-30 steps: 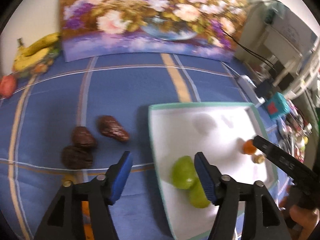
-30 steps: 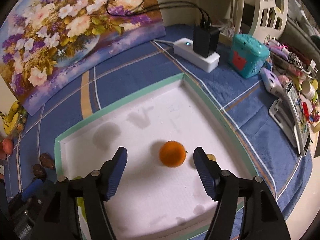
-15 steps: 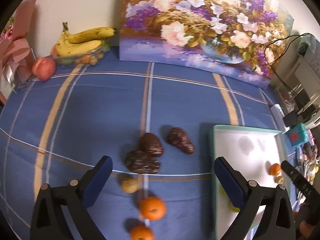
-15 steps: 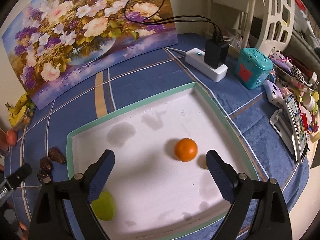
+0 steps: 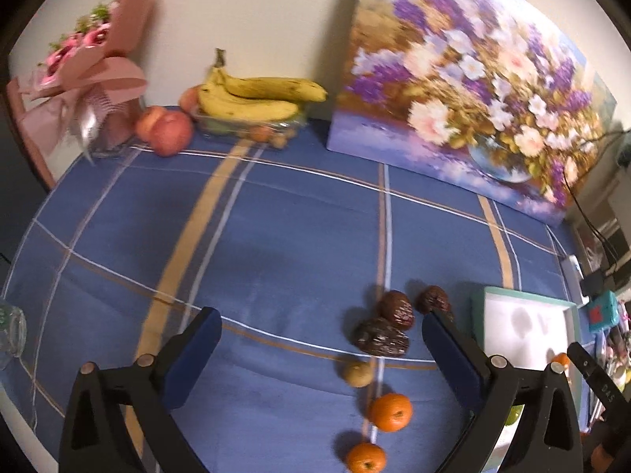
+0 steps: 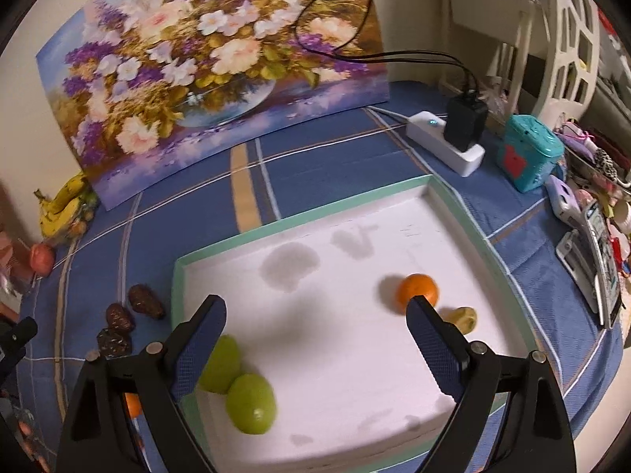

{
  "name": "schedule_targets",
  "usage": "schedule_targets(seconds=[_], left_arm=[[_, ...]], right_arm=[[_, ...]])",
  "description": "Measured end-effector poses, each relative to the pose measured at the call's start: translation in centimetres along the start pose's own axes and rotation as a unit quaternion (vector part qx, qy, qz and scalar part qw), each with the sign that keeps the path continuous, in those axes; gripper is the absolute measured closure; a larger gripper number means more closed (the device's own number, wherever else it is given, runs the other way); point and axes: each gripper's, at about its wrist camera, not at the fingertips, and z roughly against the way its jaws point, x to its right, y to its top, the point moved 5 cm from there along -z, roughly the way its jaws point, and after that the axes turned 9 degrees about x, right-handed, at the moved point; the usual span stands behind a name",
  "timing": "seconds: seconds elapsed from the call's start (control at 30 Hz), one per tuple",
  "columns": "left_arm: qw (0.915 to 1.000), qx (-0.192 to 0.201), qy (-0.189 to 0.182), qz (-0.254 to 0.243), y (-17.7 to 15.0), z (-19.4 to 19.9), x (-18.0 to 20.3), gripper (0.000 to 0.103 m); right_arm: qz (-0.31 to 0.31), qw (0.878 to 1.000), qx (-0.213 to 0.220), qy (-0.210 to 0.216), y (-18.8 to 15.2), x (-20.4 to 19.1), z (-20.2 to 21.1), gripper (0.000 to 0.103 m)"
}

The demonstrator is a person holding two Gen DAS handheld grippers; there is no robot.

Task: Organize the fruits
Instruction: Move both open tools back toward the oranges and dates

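Note:
My left gripper (image 5: pixel 320 337) is open and empty above the blue cloth. Just right of its middle lie three dark dried fruits (image 5: pixel 380 337), a small brown fruit (image 5: pixel 358 373) and two oranges (image 5: pixel 390 412) (image 5: pixel 365 457). My right gripper (image 6: pixel 315 321) is open and empty over the white tray (image 6: pixel 179 276). In the tray lie two green fruits (image 6: pixel 250 402) (image 6: pixel 221 362) at the front left, an orange (image 6: pixel 418 291) and a small yellow-brown fruit (image 6: pixel 463 317) at the right. The tray's corner (image 5: pixel 528 299) shows in the left wrist view.
Bananas in a clear box (image 5: pixel 252 102), two red apples (image 5: pixel 163 130) and a pink bouquet (image 5: pixel 86 75) stand at the back left. A flower painting (image 6: pixel 213 67) leans on the wall. A power strip (image 6: pixel 445 142), a teal box (image 6: pixel 528 151) and clutter sit right of the tray.
My left gripper has swung left, away from the tray and the green fruits, and opened wide. My right gripper has pulled back from the orange and opened wider.

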Motion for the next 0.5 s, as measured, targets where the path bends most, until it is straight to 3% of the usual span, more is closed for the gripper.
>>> schedule_targets(seconds=[0.5], left_arm=[[0.9984,0.028,-0.016,0.046,1.0,2.0,-4.0,0.0]], right_arm=[[0.035,0.995,-0.016,0.097,-1.2,-8.3,0.7,0.01]])
